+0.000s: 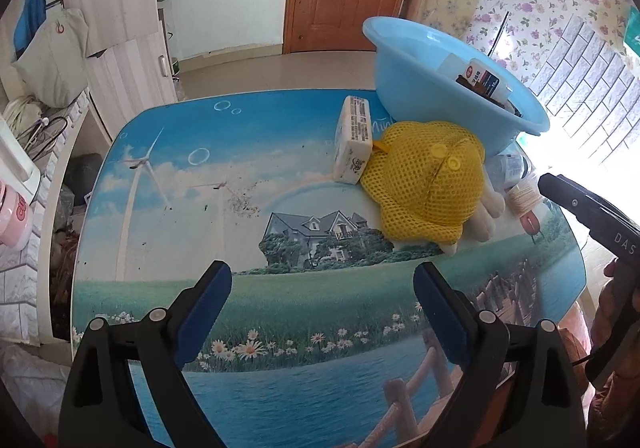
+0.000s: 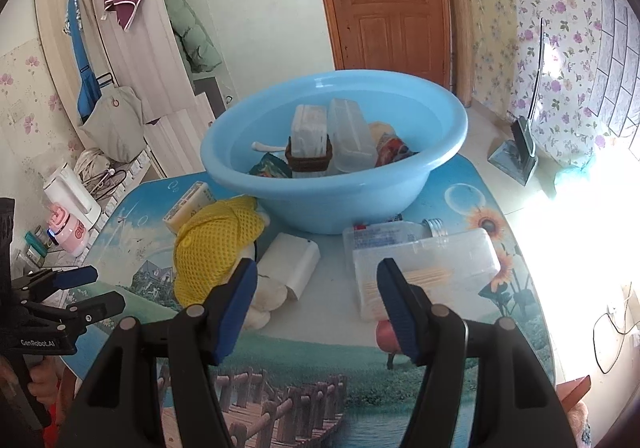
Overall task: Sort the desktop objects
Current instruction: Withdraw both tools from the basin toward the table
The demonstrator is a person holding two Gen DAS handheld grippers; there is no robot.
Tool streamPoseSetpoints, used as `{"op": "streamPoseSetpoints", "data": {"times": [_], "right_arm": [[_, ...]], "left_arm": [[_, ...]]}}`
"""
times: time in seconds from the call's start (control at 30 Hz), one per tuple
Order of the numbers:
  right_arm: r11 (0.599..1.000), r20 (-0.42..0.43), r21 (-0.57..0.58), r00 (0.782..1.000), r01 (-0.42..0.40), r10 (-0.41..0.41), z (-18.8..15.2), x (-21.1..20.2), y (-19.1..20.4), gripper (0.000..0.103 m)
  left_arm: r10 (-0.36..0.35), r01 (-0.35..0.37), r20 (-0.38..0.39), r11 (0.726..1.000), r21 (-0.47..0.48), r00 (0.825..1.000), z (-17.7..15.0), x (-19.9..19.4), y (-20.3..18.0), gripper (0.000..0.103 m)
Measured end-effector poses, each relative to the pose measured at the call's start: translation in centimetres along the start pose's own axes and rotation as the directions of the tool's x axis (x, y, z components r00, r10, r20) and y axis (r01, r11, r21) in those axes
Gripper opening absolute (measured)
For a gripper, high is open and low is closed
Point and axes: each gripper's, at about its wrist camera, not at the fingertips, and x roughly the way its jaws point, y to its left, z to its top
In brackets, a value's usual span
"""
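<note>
Both grippers, left and right, stand spread and empty. Still on the table: clear box, white box, yellow net, bottle. Beyond, the basin already holds several items; sorting looks partly done.

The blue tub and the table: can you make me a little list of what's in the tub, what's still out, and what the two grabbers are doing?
tub: blue tub on the table
in tub: clear box, small basket, packets
still out: yellow mesh hat, white box, clear lidded case, bottle, white carton
left gripper: open, empty
right gripper: open, empty
</note>
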Motion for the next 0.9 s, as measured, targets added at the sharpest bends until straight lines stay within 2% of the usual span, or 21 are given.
{"op": "streamPoseSetpoints", "data": {"times": [0.33,0.53,0.77,0.8,0.83,0.9], "right_arm": [[0.999,0.014,0.027,1.000,0.016,-0.016,-0.9,-0.6,-1.0,0.062],[0.999,0.069,0.014,0.997,0.039,-0.040,-1.1,-1.7,-1.5,0.062],[0.997,0.041,0.036,0.997,0.062,-0.064,-1.3,-1.0,-3.1,0.062],[0.997,0.037,0.034,0.997,0.070,-0.071,-1.5,-0.9,-3.2,0.066],[0.996,0.032,0.034,0.996,0.086,-0.087,-1.5,-0.8,-3.4,0.080],[0.991,0.039,0.038,0.991,0.126,-0.128,-1.7,-0.7,-3.8,0.097]], "left_arm": [[-0.042,0.042,0.045,0.999,0.003,0.998,-0.4,-0.1,0.1,0.092],[-0.066,0.066,0.052,0.998,0.004,0.996,-0.3,0.3,-0.7,0.092],[-0.131,0.129,0.061,0.991,0.040,0.989,0.9,1.3,-3.2,0.094],[-0.138,0.136,0.063,0.990,0.047,0.988,1.2,1.5,-3.6,0.095],[-0.140,0.136,0.065,0.989,0.054,0.988,1.5,1.8,-4.0,0.095],[-0.136,0.132,0.067,0.989,0.065,0.988,2.1,2.4,-4.7,0.095]]}}
